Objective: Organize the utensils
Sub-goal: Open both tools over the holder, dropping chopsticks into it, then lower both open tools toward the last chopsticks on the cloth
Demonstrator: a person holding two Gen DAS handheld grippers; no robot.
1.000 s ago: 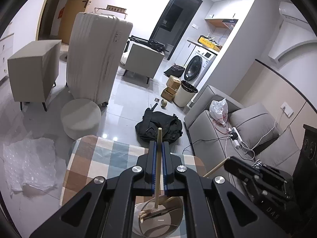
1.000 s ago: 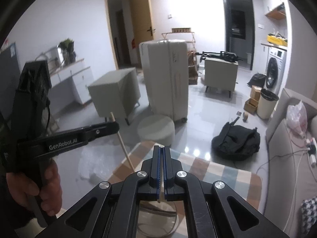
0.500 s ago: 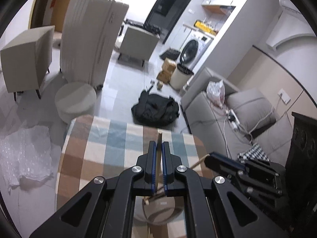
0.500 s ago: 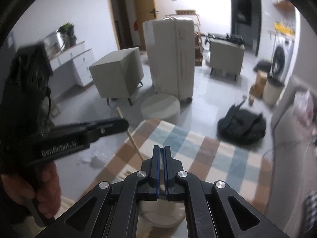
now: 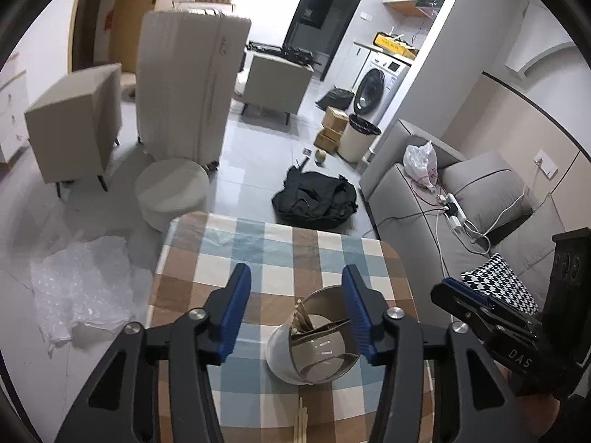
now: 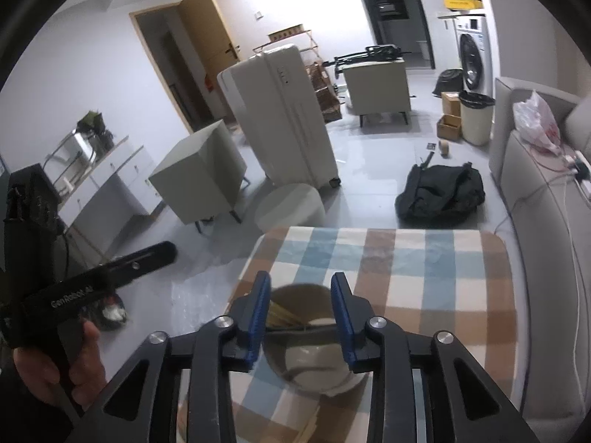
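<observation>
Left gripper [image 5: 295,310] is up over the checked tablecloth [image 5: 258,247], and I've got its jaws opening, blue pads spread wide with nothing pinched between them. Lower centre of the left wrist view, between and just below those pads, sits the white utensil holder [image 5: 314,347], a round cup with a divider inside. Wooden chopsticks [image 5: 301,315] stand in its left compartment, leaning against the rim. A few more wooden sticks [image 5: 303,421] lie flat on the cloth at the bottom edge of the frame, just below the cup.

Right gripper [image 6: 300,317] now: jaws opening too, a narrower gap than the left, pads apart and gripping nothing. The cup shows through that gap in the lower centre, a bit blurred, with pale sticks against its left wall. From the left wrist view I can see the right tool at the right edge, beside the cup and clear of it. My left hand [image 6: 55,365] wraps the other handle at lower left.
</observation>
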